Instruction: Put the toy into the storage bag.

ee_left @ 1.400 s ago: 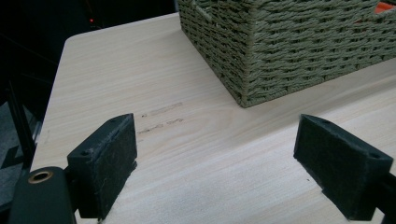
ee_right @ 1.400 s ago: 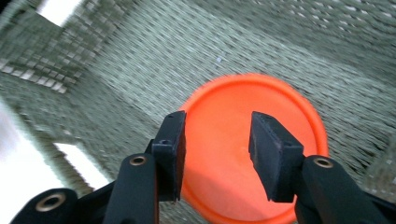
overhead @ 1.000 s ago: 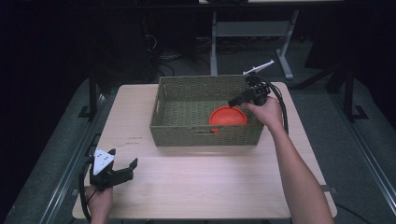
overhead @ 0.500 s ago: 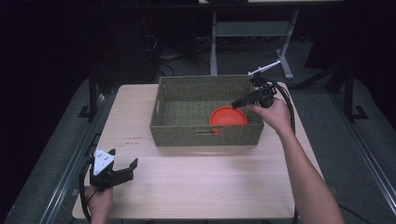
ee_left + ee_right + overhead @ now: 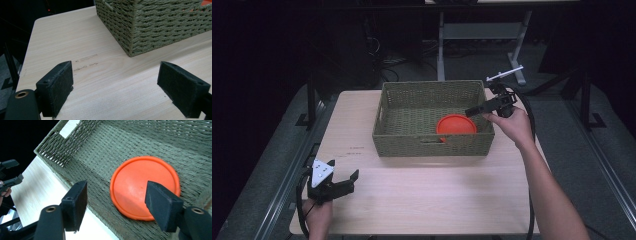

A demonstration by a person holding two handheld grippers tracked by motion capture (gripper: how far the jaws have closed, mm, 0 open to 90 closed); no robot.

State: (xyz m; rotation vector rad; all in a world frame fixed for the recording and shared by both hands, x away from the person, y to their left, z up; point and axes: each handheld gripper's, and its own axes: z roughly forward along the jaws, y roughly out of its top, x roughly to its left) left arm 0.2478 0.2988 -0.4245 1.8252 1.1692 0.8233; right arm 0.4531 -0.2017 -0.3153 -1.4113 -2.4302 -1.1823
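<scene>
A rectangular woven green basket (image 5: pixel 433 145) stands on the far half of the pale wooden table (image 5: pixel 432 200), slightly right of centre. A flat round orange disc (image 5: pixel 456 125) lies in the basket (in its near right part). The right gripper (image 5: pixel 476 110) is at the basket's right rim; the left gripper (image 5: pixel 346 181) sits at the table's near left corner, well apart from the basket.

Orange disc (image 5: pixel 140 182) in basket (image 5: pixel 100 150), tongs (image 5: pixel 116 202) apart

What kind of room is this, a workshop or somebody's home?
Probably a lab or test workspace, not a home: a bare wooden table with a woven basket stands on a dark floor, with loose cables and a metal stand behind it.
</scene>
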